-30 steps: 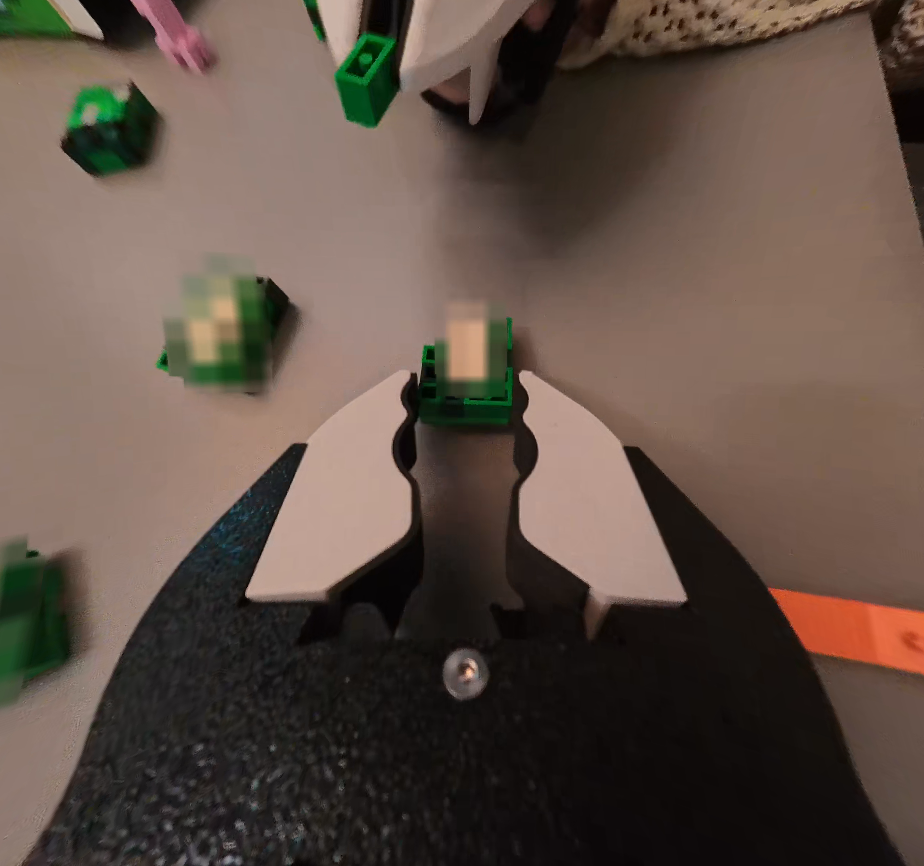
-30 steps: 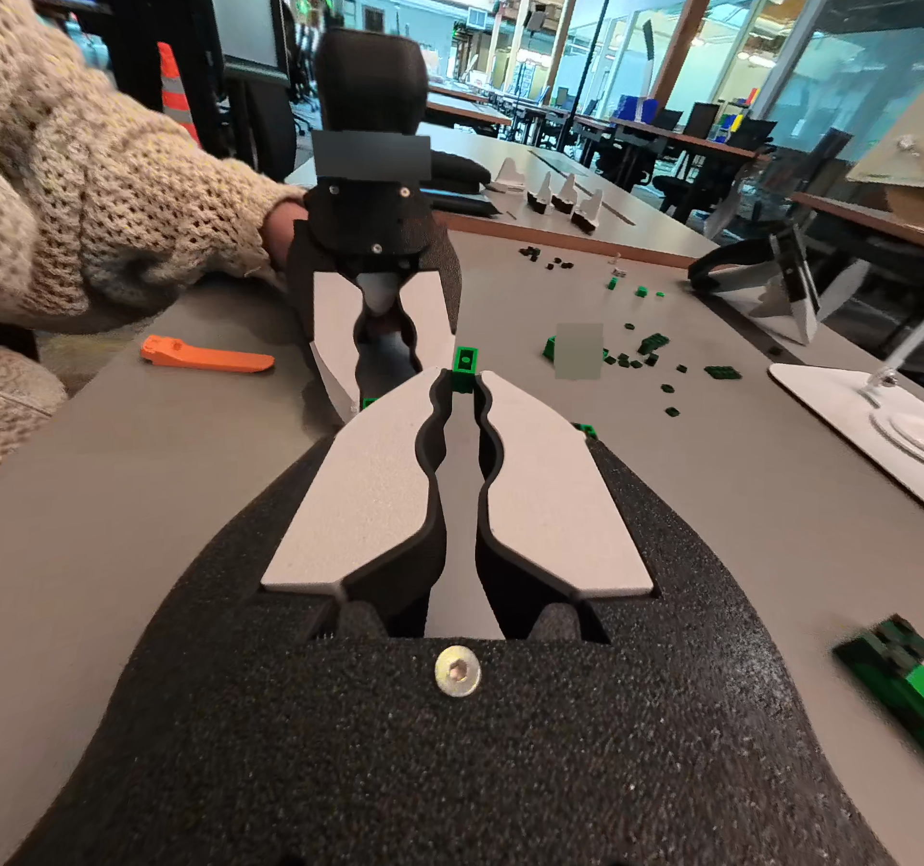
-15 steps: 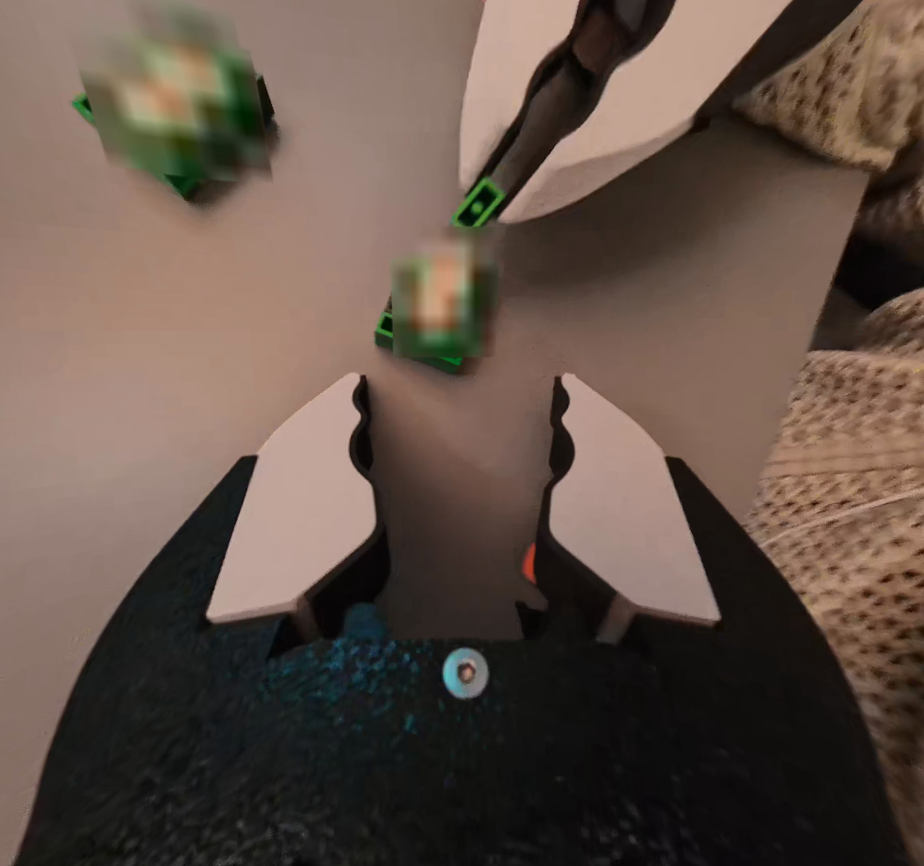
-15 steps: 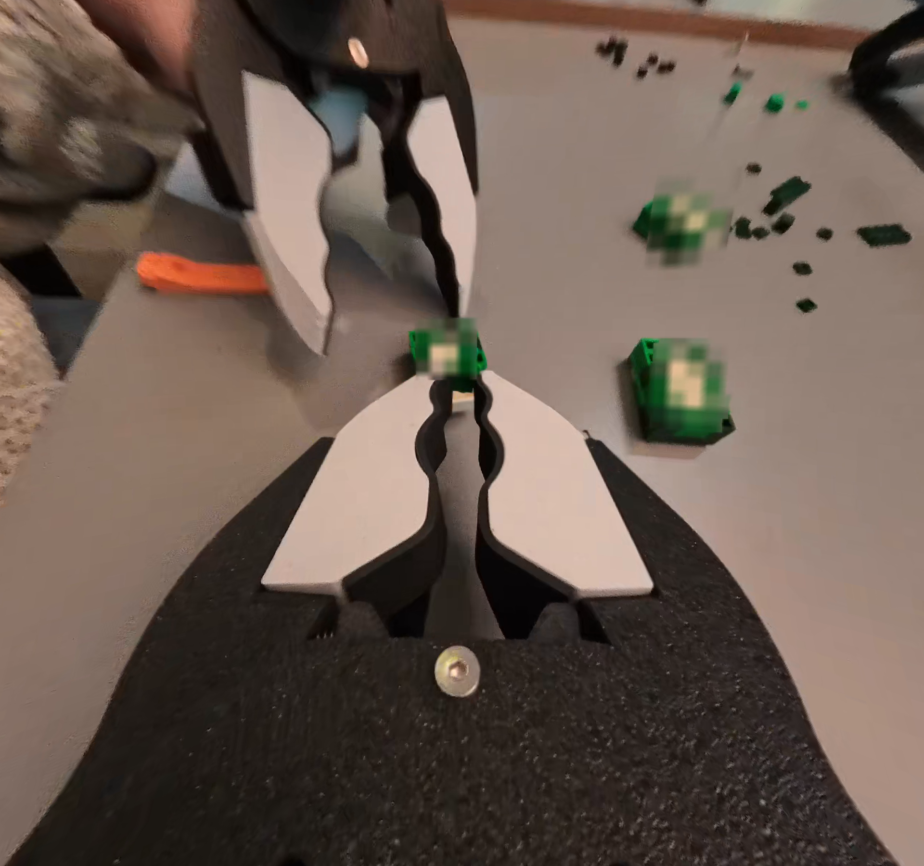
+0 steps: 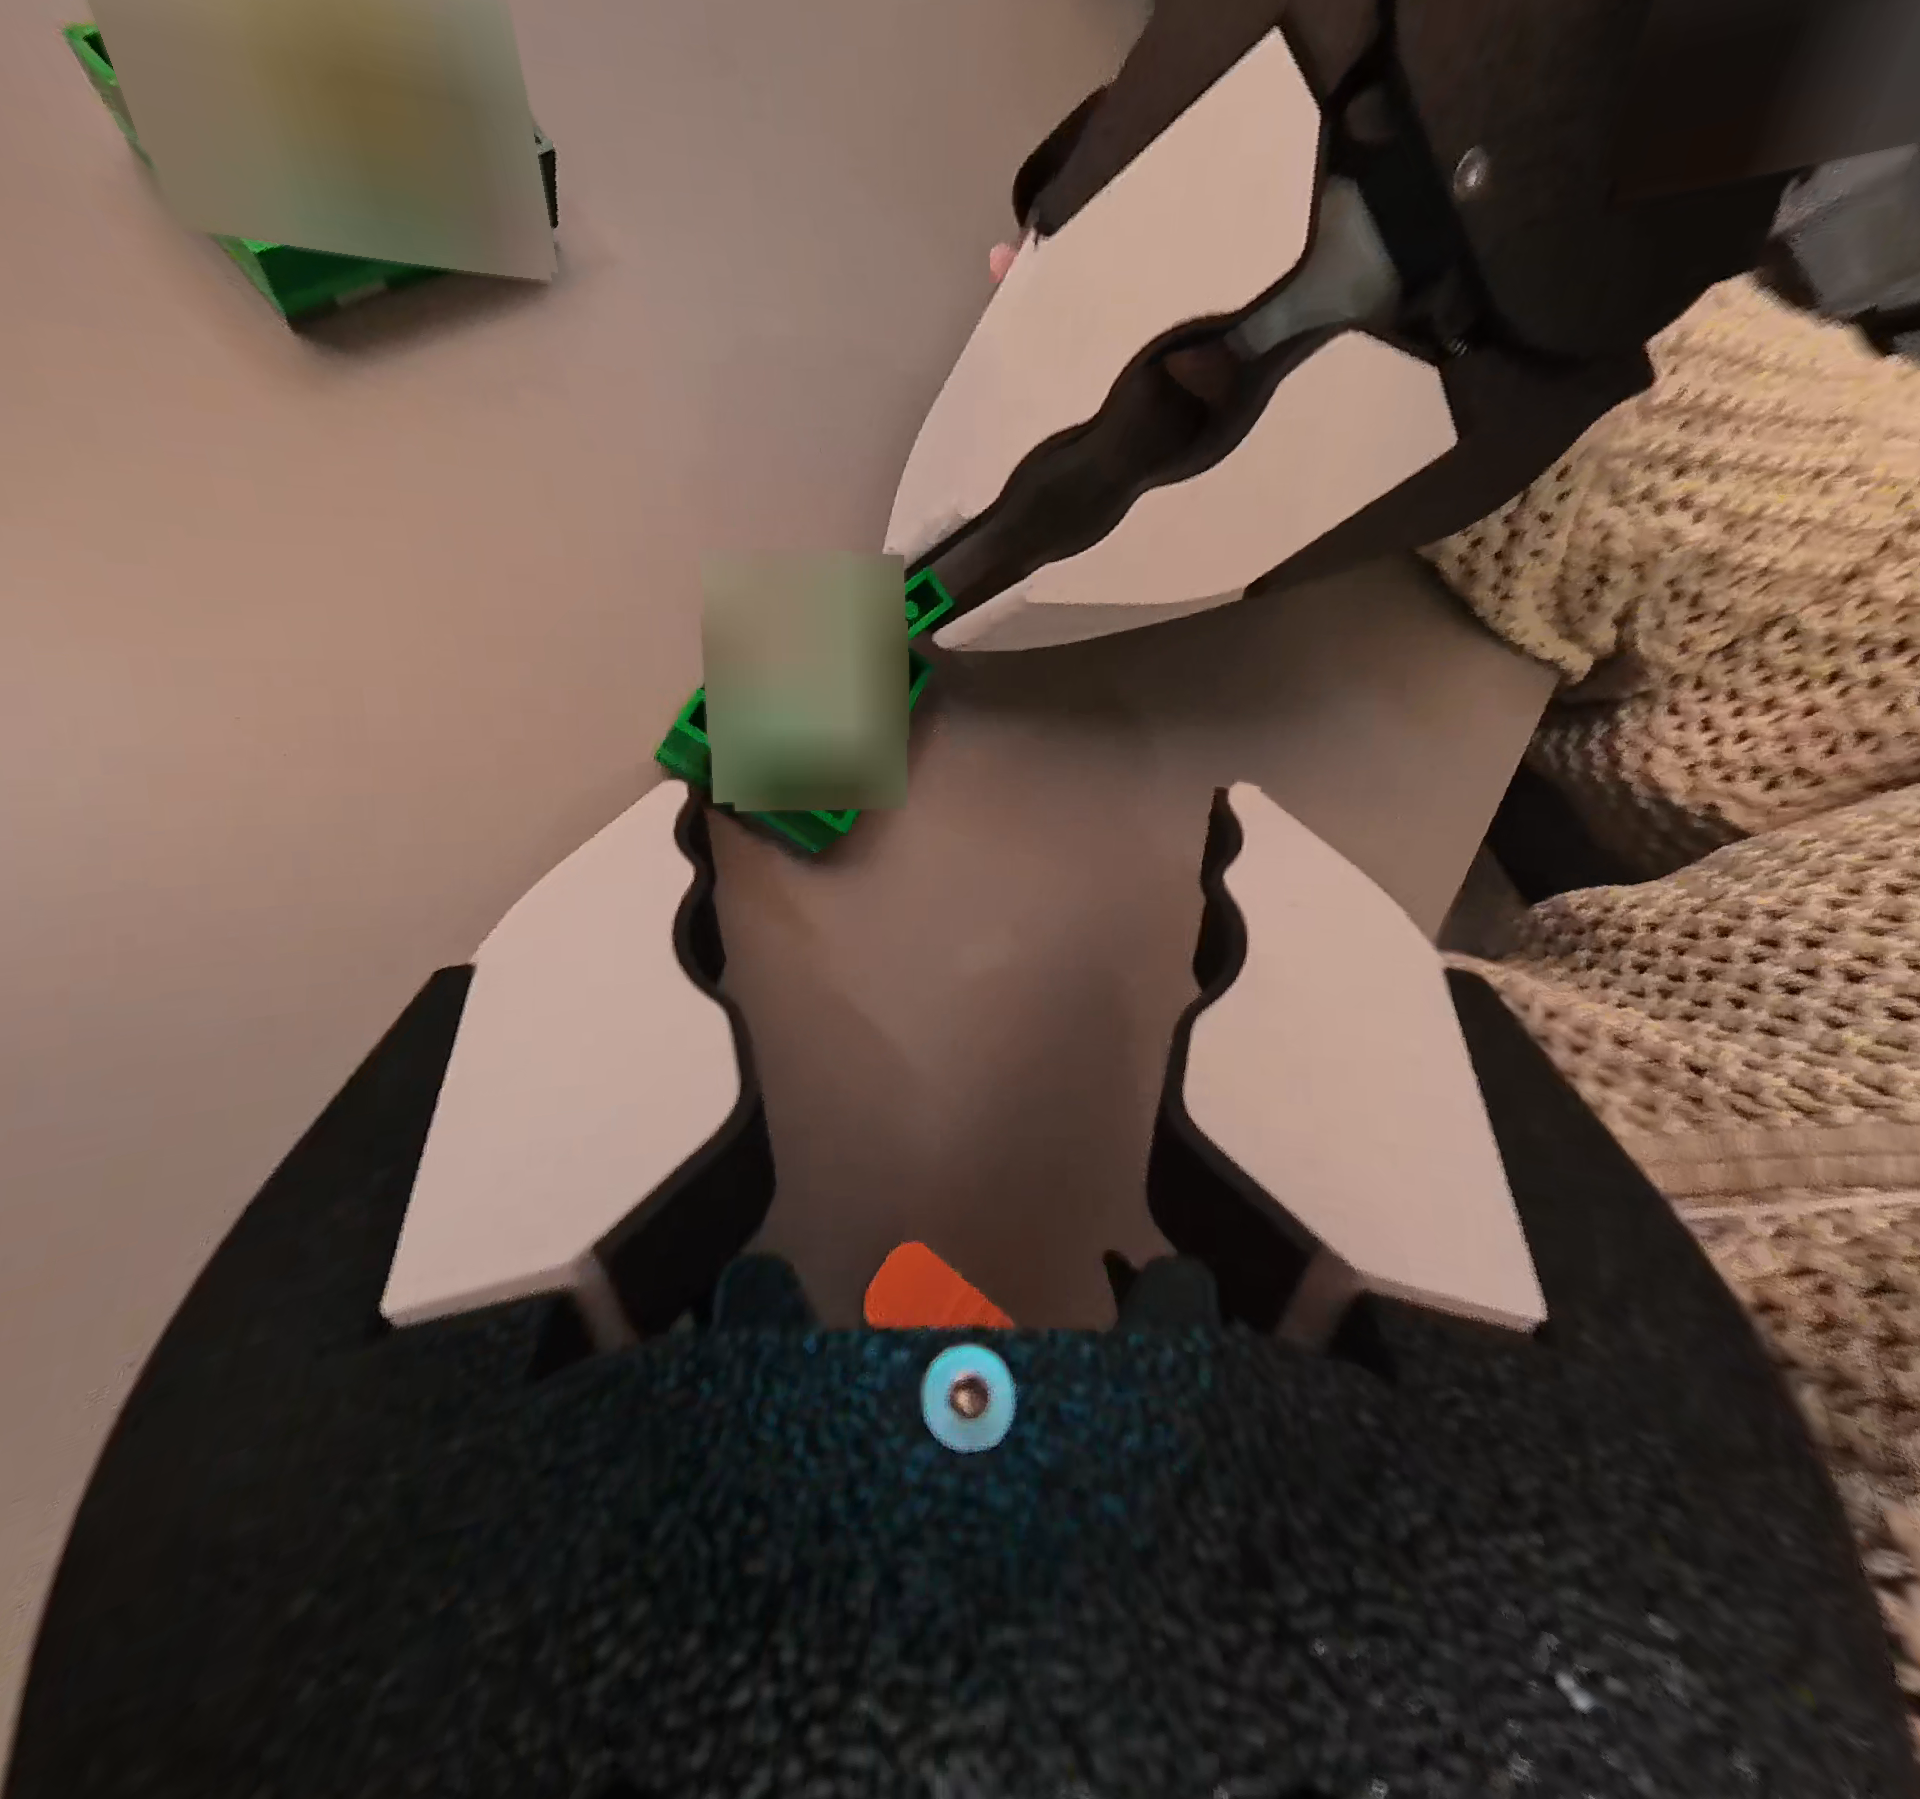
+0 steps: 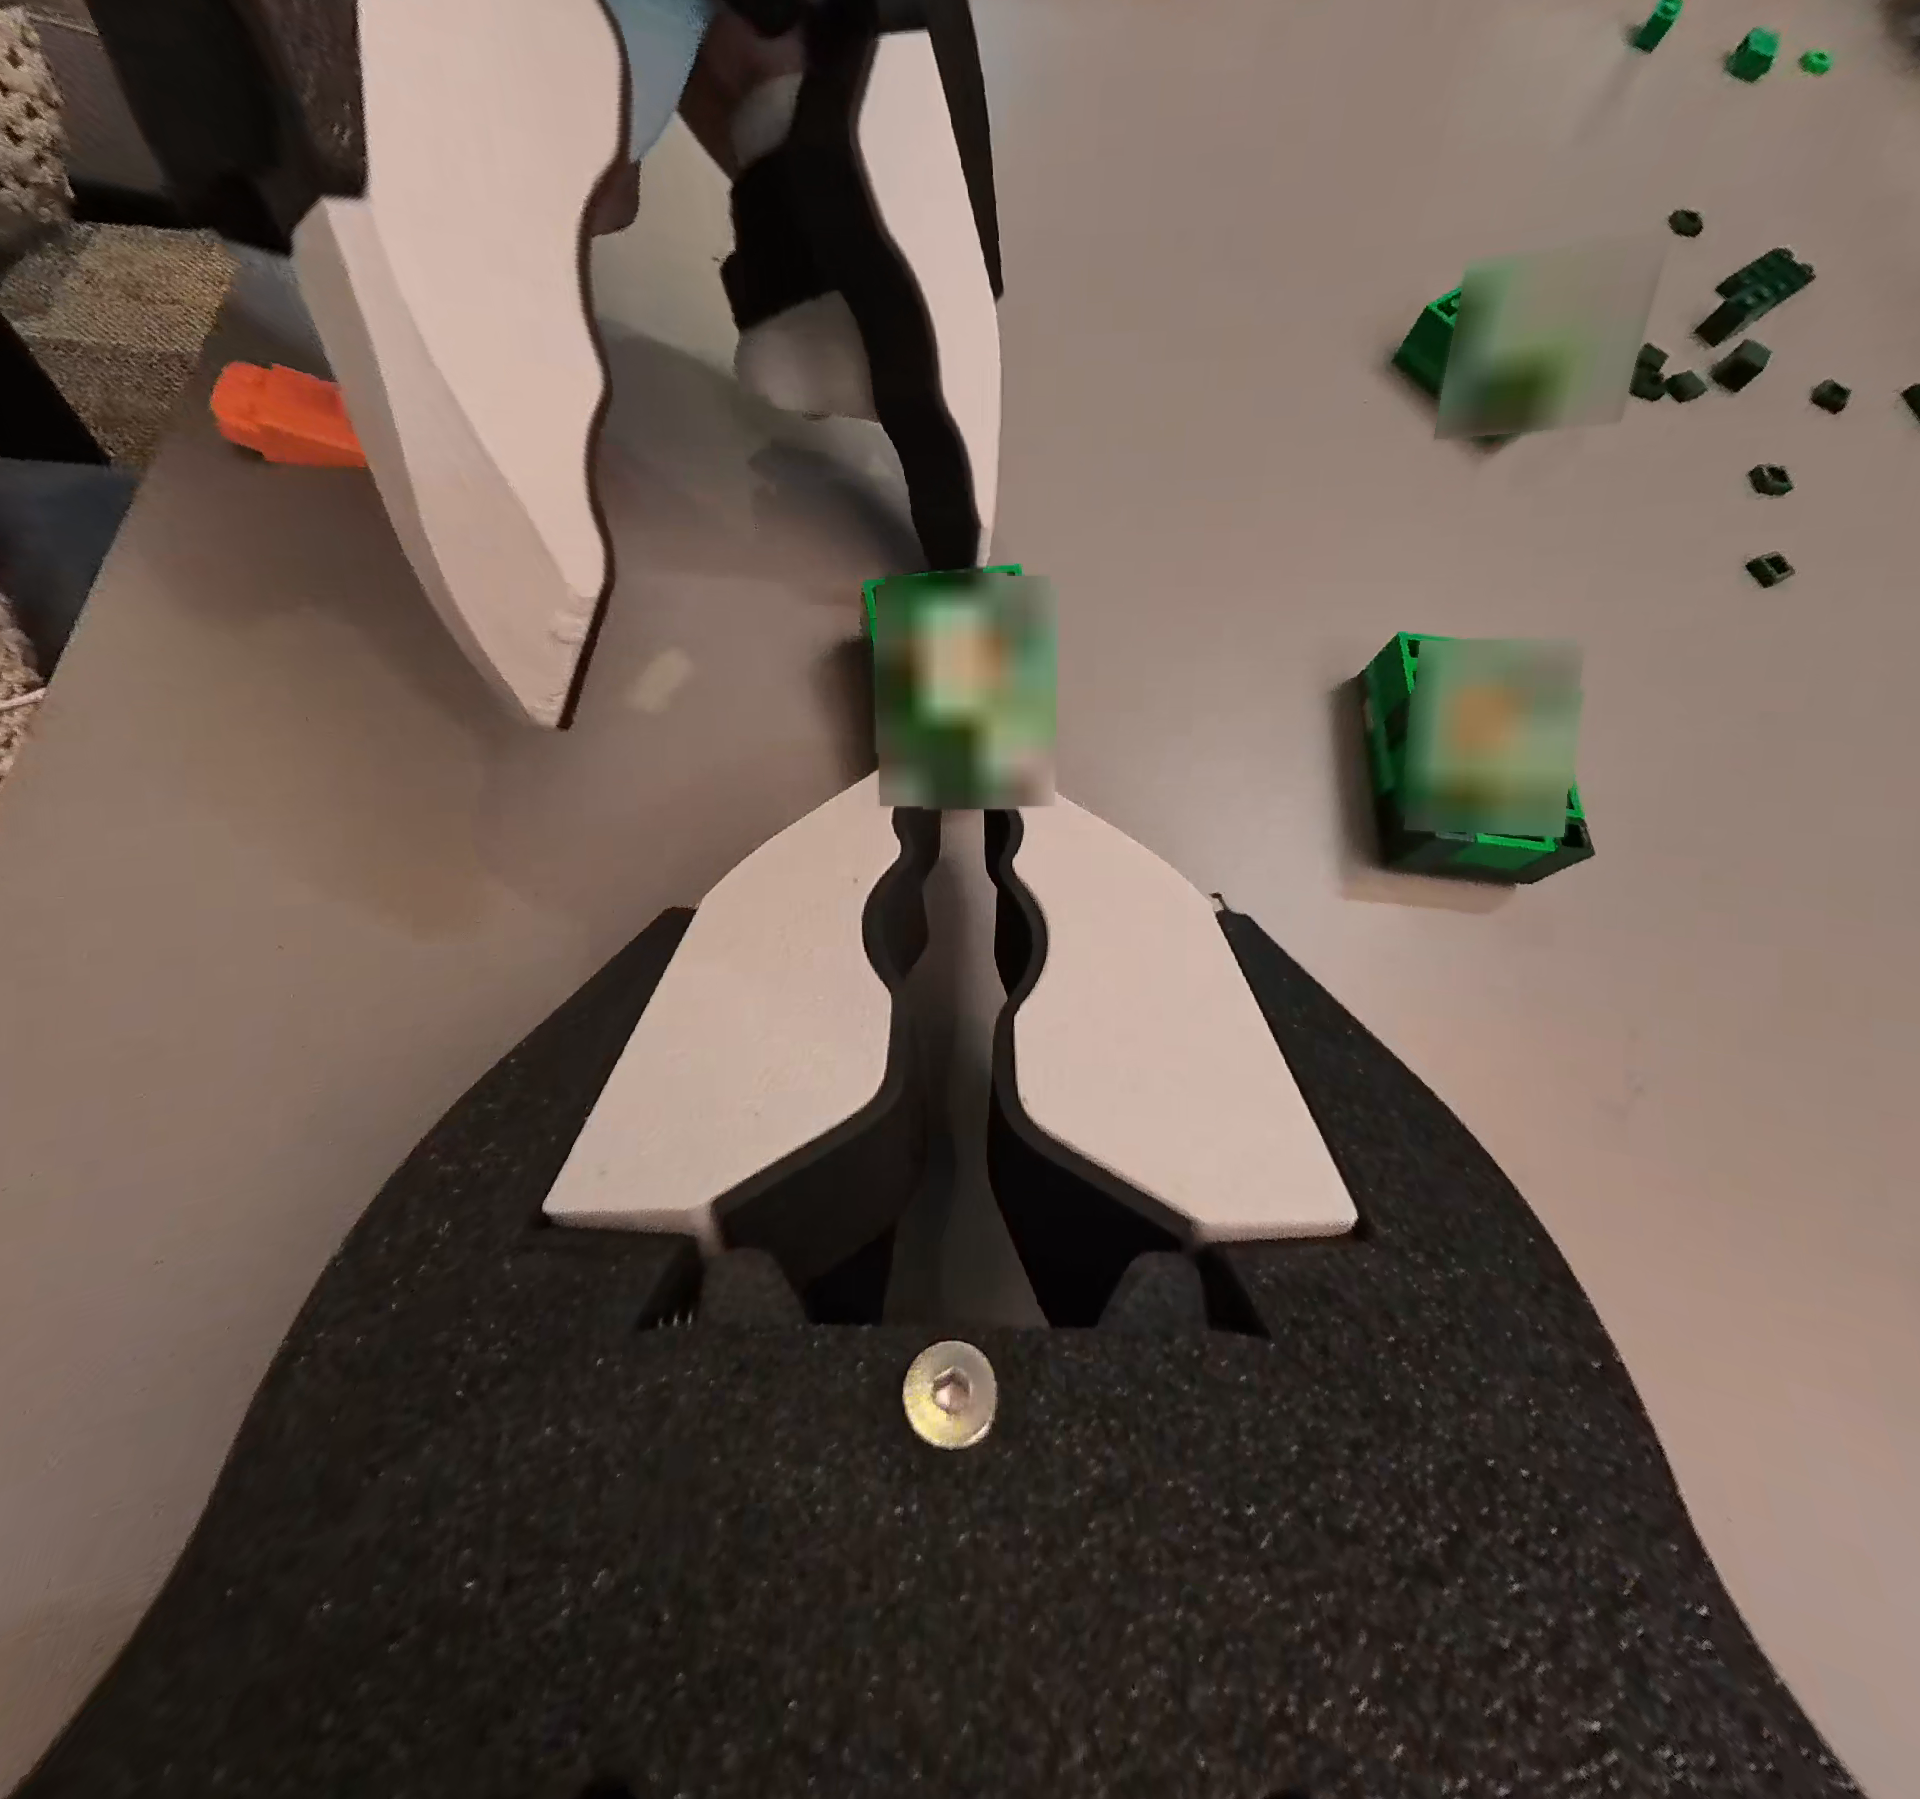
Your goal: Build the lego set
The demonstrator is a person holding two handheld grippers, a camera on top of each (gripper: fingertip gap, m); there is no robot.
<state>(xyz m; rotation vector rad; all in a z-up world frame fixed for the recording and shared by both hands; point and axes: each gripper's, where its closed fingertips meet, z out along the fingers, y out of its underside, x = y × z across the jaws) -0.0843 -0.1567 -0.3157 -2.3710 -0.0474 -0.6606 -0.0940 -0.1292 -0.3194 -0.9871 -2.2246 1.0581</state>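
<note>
A small green lego assembly (image 5: 800, 827), partly under a blur patch, stands on the grey table (image 5: 312, 606). My left gripper (image 5: 956, 799) is open and empty, and its left fingertip is just beside the assembly's near corner. My right gripper (image 5: 925, 606) comes in from the upper right. It is shut on a small green brick (image 5: 928, 596), which it holds against the assembly's top edge. In the right wrist view my right gripper (image 6: 951, 814) is nearly closed right behind the assembly (image 6: 883, 596). The brick is hidden there. The left gripper (image 6: 764, 622) stands open beyond it.
Two more green lego assemblies (image 6: 1387, 710) (image 6: 1423, 352) stand to the right, with several loose dark green pieces (image 6: 1756, 295) scattered beyond. A larger green build (image 5: 312, 279) is at the far left. An orange brick separator (image 6: 281, 414) lies near the table edge. A knitted sleeve (image 5: 1662, 606) is at the right. Both grippers' tips are close together, under 4 cm apart.
My left gripper has opened wide and let go of the assembly. My right gripper has come down with the small green brick to the assembly's top.
</note>
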